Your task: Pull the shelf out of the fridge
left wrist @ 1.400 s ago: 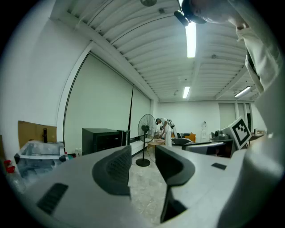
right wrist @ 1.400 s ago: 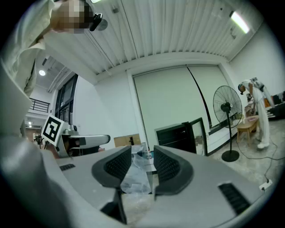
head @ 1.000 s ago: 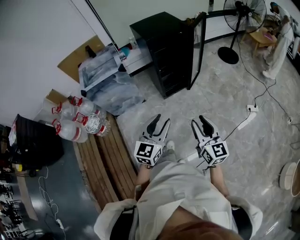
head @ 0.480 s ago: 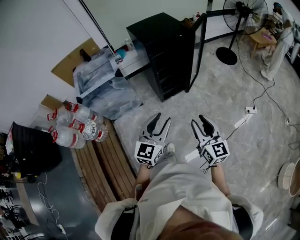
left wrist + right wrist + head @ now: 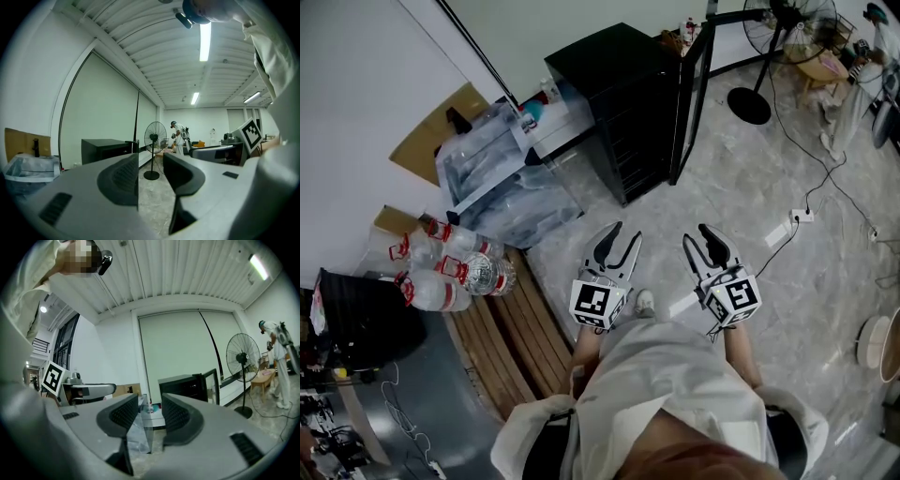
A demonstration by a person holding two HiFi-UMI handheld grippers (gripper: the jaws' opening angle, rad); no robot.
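Left hand-held gripper [image 5: 617,236] and right hand-held gripper [image 5: 704,236] hang narrowly parted, empty, well short of the open fridge [image 5: 619,103] whose shelf is hidden, so stepping in could snag the floor cable [image 5: 780,240].

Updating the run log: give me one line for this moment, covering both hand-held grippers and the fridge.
left hand-held gripper: open, empty | right hand-held gripper: open, empty | fridge: ahead, untouched, door open | stage: approach
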